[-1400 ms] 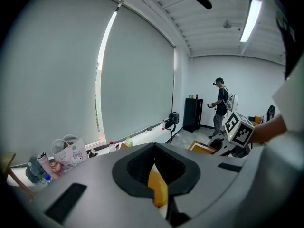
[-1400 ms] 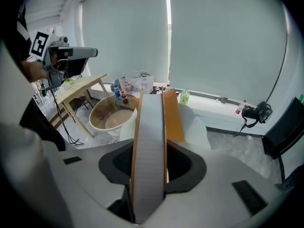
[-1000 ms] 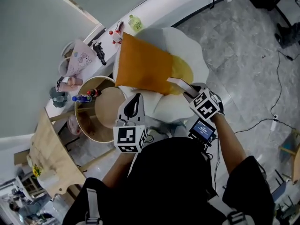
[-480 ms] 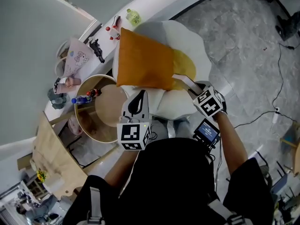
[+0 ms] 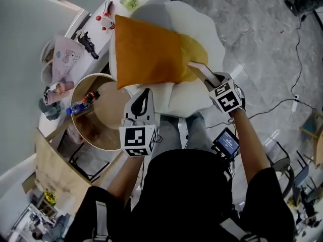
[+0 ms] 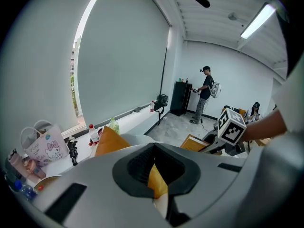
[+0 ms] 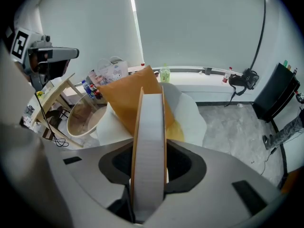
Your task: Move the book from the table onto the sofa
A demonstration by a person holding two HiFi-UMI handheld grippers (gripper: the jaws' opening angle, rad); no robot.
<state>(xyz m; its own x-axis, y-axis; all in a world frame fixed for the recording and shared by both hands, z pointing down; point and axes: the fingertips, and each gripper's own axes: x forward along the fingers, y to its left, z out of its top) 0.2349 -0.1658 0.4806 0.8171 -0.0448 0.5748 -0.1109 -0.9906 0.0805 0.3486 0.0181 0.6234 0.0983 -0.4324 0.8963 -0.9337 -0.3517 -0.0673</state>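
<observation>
The book (image 5: 200,70), tan cover with white page edges, stands on edge between the jaws of my right gripper (image 5: 208,78), which is shut on it. It hangs over the right side of the white sofa (image 5: 202,32), just beside the orange cushion (image 5: 149,52). In the right gripper view the book (image 7: 149,137) fills the jaw gap, spine upward, with the cushion (image 7: 126,96) behind it. My left gripper (image 5: 147,93) hovers at the sofa's front left edge, its fingertips together and nothing in them. Its own view looks over the cushion (image 6: 107,139).
A round wooden table (image 5: 108,115) stands left of the sofa with a small bottle (image 5: 81,105) on it. The window sill (image 5: 96,34) holds a pink bag (image 5: 63,59), toys and a green bottle. A wooden board (image 5: 55,173) leans lower left. A cable (image 5: 282,107) crosses the floor.
Both grippers have sunk toward the sofa. The right one has carried the book lower, closer to the cushion's right corner, and the head has leaned further over the sofa.
</observation>
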